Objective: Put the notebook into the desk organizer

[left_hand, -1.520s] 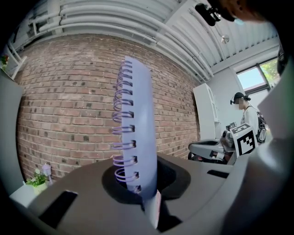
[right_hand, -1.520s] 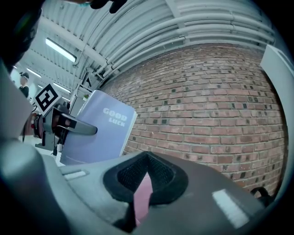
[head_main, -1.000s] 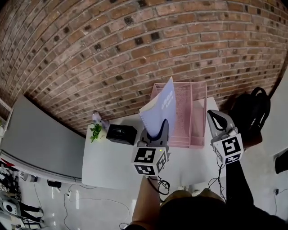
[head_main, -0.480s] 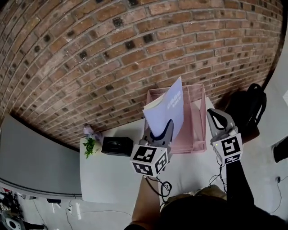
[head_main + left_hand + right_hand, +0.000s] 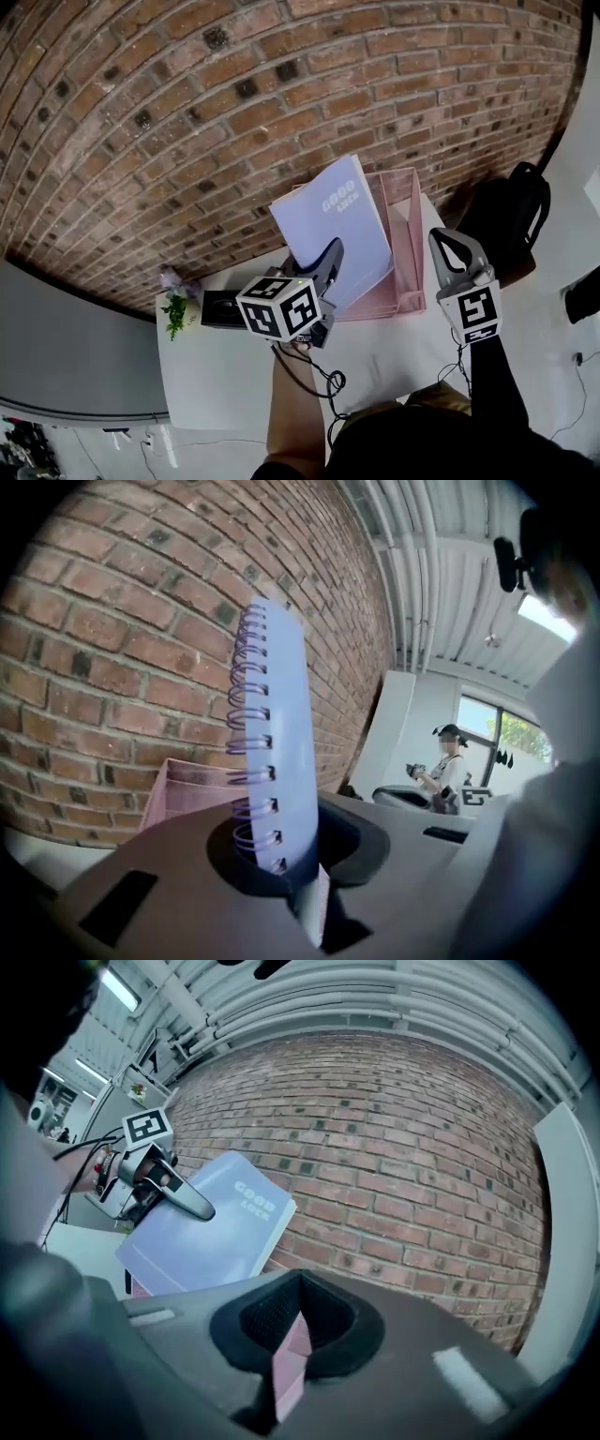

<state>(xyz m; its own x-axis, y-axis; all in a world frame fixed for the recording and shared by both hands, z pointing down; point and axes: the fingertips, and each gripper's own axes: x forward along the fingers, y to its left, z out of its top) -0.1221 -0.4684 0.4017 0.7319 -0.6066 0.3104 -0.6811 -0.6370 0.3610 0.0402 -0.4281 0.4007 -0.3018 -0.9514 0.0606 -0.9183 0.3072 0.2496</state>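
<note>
My left gripper (image 5: pixel 328 255) is shut on the lower edge of a lavender spiral notebook (image 5: pixel 342 211). The notebook hangs tilted over the left part of the pink mesh desk organizer (image 5: pixel 405 234), its cover facing up. In the left gripper view the notebook (image 5: pixel 281 742) stands edge-on between the jaws of the left gripper (image 5: pixel 295 874), spiral to the left. My right gripper (image 5: pixel 448 242) sits at the organizer's right wall. In the right gripper view a pink wall edge (image 5: pixel 291 1354) is pinched between its closed jaws. That view also shows the notebook (image 5: pixel 211 1232) and the left gripper (image 5: pixel 183 1199).
The organizer stands at the back of a white table (image 5: pixel 216 366) against a brick wall (image 5: pixel 187 122). A black box (image 5: pixel 217 307) and a small plant (image 5: pixel 173 305) sit at the table's left. A black bag (image 5: pixel 511 216) is at the right. A person (image 5: pixel 445 761) stands far off.
The left gripper has shifted left and rolled. The notebook went from nearly edge-on to cover-up and now leans over the organizer. The right gripper has barely moved.
</note>
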